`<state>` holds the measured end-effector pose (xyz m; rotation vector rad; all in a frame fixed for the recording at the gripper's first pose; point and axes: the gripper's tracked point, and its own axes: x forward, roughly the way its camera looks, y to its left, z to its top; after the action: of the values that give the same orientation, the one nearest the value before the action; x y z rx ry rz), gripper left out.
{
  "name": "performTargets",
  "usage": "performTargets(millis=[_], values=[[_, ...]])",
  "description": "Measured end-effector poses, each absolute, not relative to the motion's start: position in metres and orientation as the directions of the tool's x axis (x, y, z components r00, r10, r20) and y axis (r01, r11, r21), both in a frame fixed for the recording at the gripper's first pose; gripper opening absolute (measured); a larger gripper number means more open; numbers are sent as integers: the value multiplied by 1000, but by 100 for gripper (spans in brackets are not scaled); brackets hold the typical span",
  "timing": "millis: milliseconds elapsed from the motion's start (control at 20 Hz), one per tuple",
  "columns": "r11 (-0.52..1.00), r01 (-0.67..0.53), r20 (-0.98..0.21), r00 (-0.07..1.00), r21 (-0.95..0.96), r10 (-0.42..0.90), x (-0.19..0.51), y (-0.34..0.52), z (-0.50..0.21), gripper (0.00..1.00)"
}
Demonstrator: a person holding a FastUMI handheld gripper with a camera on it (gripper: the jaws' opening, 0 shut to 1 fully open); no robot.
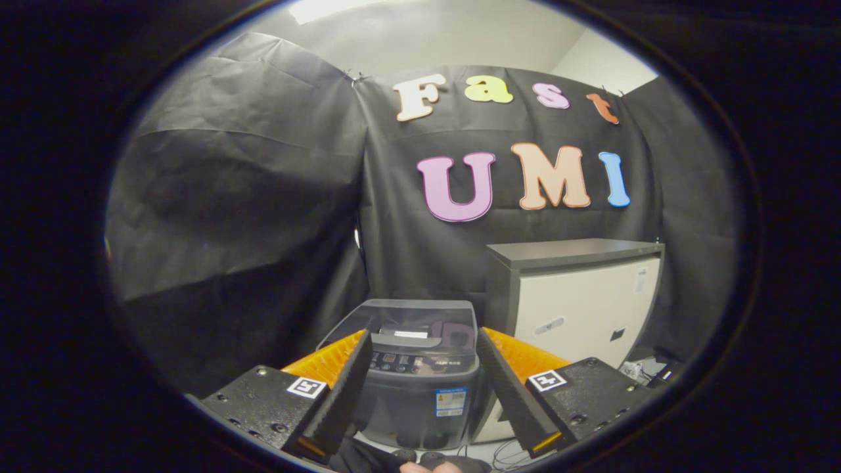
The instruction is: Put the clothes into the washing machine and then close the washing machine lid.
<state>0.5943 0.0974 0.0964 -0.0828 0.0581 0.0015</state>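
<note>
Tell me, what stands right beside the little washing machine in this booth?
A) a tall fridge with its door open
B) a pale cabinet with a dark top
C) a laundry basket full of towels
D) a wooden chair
B: a pale cabinet with a dark top stands right next to the washing machine, which sits just ahead of the open gripper, seen between its spread fingers.
</note>
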Motion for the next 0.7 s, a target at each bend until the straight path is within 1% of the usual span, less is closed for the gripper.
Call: performTargets(millis=[350, 500, 700], values=[[999, 44, -15, 999, 19, -43, 570, 88, 87, 96], [998, 54, 1, 999, -7, -54, 565, 81, 86, 96], [997, 63, -7, 998, -33, -63, 559, 76, 79, 96]])
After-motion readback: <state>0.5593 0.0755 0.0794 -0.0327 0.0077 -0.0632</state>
